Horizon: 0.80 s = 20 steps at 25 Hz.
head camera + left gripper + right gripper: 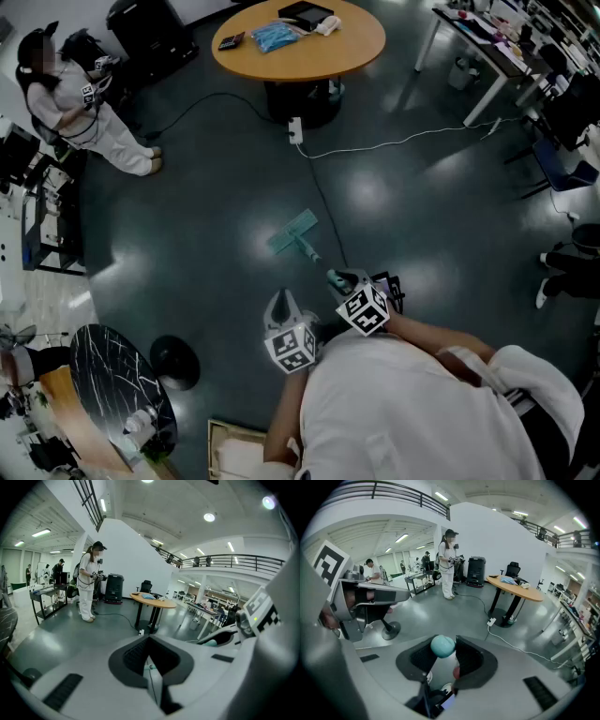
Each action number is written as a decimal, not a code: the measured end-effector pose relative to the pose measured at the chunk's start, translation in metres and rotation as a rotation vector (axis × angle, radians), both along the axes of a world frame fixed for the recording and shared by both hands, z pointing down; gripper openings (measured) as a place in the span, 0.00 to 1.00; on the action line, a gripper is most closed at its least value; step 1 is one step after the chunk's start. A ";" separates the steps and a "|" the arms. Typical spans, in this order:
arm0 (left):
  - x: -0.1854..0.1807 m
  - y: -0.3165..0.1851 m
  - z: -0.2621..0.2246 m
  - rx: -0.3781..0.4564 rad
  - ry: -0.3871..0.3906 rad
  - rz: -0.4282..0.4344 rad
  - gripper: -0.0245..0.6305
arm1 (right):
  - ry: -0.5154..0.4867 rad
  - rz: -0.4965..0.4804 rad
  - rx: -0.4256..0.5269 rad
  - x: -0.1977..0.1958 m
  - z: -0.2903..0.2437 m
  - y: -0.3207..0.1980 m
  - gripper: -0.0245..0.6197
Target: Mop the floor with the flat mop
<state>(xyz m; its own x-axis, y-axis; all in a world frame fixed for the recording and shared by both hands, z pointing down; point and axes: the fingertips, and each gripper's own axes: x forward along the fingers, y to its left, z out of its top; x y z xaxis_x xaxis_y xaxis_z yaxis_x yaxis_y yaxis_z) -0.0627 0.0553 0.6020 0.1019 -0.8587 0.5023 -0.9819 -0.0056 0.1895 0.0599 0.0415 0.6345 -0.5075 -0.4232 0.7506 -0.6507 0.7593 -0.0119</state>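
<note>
Ribbed black tongs of right gripper (443, 651) clasp round teal mop knob (442, 645).

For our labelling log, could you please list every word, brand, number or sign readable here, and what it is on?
No readable text in any view.
Marker cubes on the left gripper and right gripper: square black-and-white patterns only, no words.
Things on the round table: too small to read.

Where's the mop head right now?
Head view, centre: the mop head lies flat on the floor between the round table and the right claw, which grips its handle; a black cable runs just right of it.
</note>
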 end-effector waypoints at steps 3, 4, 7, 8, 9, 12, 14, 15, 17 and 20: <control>0.000 0.003 0.001 -0.001 0.003 -0.004 0.05 | 0.002 -0.004 0.003 0.000 0.001 0.003 0.22; 0.000 0.003 0.001 -0.001 0.004 -0.006 0.05 | 0.002 -0.005 0.003 0.001 0.001 0.003 0.22; 0.002 0.001 -0.001 -0.001 0.006 -0.006 0.05 | 0.001 -0.005 0.003 0.003 -0.001 0.001 0.22; 0.003 0.000 -0.001 -0.001 0.006 -0.005 0.05 | 0.001 -0.005 0.002 0.003 -0.001 0.000 0.22; 0.003 0.000 -0.001 -0.001 0.007 -0.004 0.05 | 0.001 -0.005 0.002 0.003 -0.001 0.000 0.22; 0.003 -0.001 -0.001 -0.002 0.006 -0.002 0.05 | -0.003 -0.004 0.002 0.003 -0.001 0.000 0.22; 0.002 0.000 -0.001 -0.003 0.006 -0.002 0.04 | -0.001 -0.004 0.003 0.003 0.000 0.001 0.22; 0.002 0.001 0.000 -0.002 0.006 -0.002 0.05 | 0.003 -0.004 0.005 0.004 0.001 0.002 0.22; 0.003 0.002 -0.001 -0.002 0.004 0.000 0.04 | 0.012 -0.001 0.010 0.005 0.001 0.003 0.22; 0.003 0.000 0.000 0.000 0.006 0.003 0.05 | 0.013 0.006 0.010 0.006 0.002 0.003 0.22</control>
<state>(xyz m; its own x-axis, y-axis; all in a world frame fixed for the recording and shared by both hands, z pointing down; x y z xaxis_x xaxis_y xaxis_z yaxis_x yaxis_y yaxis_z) -0.0601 0.0555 0.6020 0.1076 -0.8583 0.5017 -0.9807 -0.0089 0.1951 0.0658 0.0448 0.6368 -0.4949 -0.4335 0.7531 -0.6554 0.7553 0.0040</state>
